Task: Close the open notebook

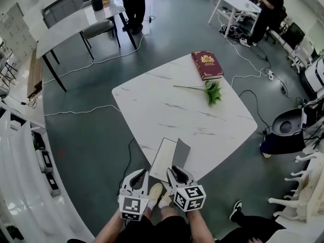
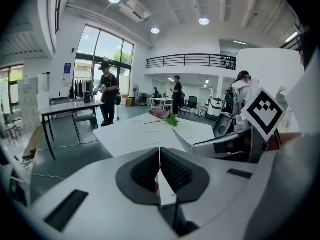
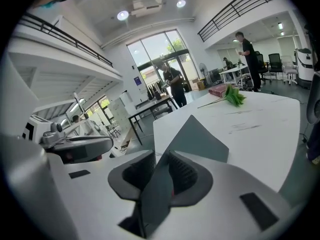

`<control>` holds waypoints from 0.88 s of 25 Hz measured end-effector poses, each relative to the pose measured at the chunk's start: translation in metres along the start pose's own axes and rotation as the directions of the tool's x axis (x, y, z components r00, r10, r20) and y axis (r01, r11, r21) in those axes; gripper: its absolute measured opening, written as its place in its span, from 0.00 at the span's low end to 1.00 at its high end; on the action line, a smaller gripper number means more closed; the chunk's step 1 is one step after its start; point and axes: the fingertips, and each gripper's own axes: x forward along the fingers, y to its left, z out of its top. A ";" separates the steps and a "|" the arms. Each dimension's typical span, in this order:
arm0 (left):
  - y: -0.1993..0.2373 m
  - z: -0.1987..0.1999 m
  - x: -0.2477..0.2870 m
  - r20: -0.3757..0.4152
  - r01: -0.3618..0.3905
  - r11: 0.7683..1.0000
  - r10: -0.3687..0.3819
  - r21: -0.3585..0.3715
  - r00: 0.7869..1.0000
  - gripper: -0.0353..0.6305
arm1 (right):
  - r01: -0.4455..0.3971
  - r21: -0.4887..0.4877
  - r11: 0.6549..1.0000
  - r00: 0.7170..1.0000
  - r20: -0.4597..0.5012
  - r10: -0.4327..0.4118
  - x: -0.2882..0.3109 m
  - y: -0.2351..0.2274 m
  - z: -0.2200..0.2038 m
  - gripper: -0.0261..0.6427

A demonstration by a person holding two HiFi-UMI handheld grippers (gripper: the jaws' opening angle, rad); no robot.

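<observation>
The notebook [image 1: 164, 158] lies open at the near corner of the white marble table [image 1: 152, 105], with a white left half and a grey right half [image 1: 181, 153]. My left gripper [image 1: 140, 175] is at its near edge. In the left gripper view the pads of the left gripper [image 2: 160, 176] are shut on the thin white leaf [image 2: 166, 194]. My right gripper [image 1: 174, 173] is beside it. In the right gripper view the grey cover [image 3: 192, 136] rises tilted between the jaws of the right gripper [image 3: 159, 176], which stand slightly apart and open, the cover leaning on one pad.
A dark red book [image 1: 206, 65] and a green plant sprig [image 1: 212, 91] lie at the table's far side. Cables [image 1: 76, 110] run across the grey floor. Other tables [image 1: 76, 22], standing people [image 1: 134, 4] and a black chair [image 1: 286, 130] surround the table.
</observation>
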 end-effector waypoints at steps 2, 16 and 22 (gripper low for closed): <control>0.005 -0.005 0.003 -0.007 -0.006 1.000 0.006 -0.010 1.000 0.09 | -0.005 -0.012 1.000 1.000 -0.015 0.005 0.008 0.003 -0.002 0.20; 0.047 -0.041 0.024 -0.062 -0.044 0.996 0.039 -0.080 0.997 0.09 | -0.023 -0.055 0.998 0.991 -0.134 0.016 0.076 0.016 -0.024 0.22; 0.062 -0.059 0.028 -0.080 -0.066 0.991 0.057 -0.115 0.995 0.09 | -0.014 -0.091 0.996 0.984 -0.178 -0.003 0.099 0.017 -0.037 0.23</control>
